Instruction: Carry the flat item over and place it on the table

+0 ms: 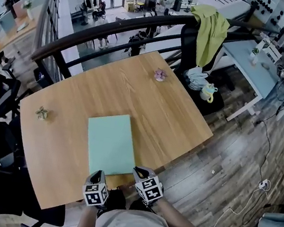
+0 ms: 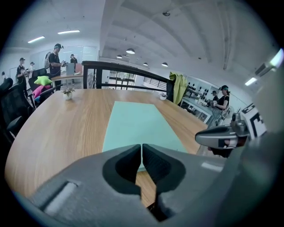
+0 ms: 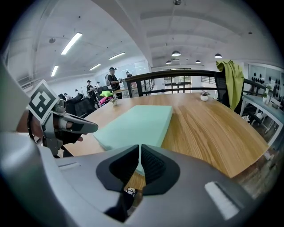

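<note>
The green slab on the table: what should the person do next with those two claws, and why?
Probably just draw both grippers back toward the body. The green slab lies flat on the table. The left gripper and right gripper are shut with nothing between their jaws, clear of its near edge, so the placing looks done.

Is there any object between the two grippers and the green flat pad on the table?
Nothing visible does. The green flat pad lies on the table; the left gripper and right gripper, both shut and empty, are at its near edge.
</note>
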Demonstrator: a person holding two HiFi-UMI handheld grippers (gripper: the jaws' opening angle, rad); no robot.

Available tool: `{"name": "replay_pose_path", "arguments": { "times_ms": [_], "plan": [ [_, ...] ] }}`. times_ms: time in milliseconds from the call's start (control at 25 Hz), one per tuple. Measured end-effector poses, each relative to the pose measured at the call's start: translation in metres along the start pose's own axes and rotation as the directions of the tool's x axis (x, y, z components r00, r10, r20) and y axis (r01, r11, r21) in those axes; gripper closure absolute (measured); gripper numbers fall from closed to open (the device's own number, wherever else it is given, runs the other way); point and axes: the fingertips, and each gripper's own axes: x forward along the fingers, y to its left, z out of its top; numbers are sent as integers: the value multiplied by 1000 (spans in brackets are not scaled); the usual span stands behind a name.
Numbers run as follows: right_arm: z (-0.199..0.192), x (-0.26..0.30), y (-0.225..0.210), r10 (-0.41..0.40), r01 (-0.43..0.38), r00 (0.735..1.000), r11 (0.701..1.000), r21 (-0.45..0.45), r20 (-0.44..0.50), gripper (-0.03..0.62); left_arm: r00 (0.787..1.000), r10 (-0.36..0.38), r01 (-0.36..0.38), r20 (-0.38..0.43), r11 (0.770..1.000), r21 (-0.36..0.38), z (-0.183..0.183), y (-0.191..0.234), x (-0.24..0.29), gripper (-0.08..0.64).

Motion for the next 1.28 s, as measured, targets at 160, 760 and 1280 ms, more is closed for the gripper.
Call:
{"name": "replay_pose_path", "arguments": {
  "times_ms": [160, 760, 1280],
  "plan": [
    [-1, -8, 1, 5, -5, 1000, 1000, -11, 10, 580, 1000, -20, 20, 12, 1000, 23, 3, -16, -1, 557],
    [22, -25, 4, -4, 8, 997, 999, -50, 76, 581, 990, -39, 36, 133, 999, 22, 37, -41, -20, 557],
    [81, -49, 10, -24, 56, 973, 989, -136, 228, 581, 938, -73, 25, 340, 989, 143, 101, -67, -54, 557]
  ]
}}
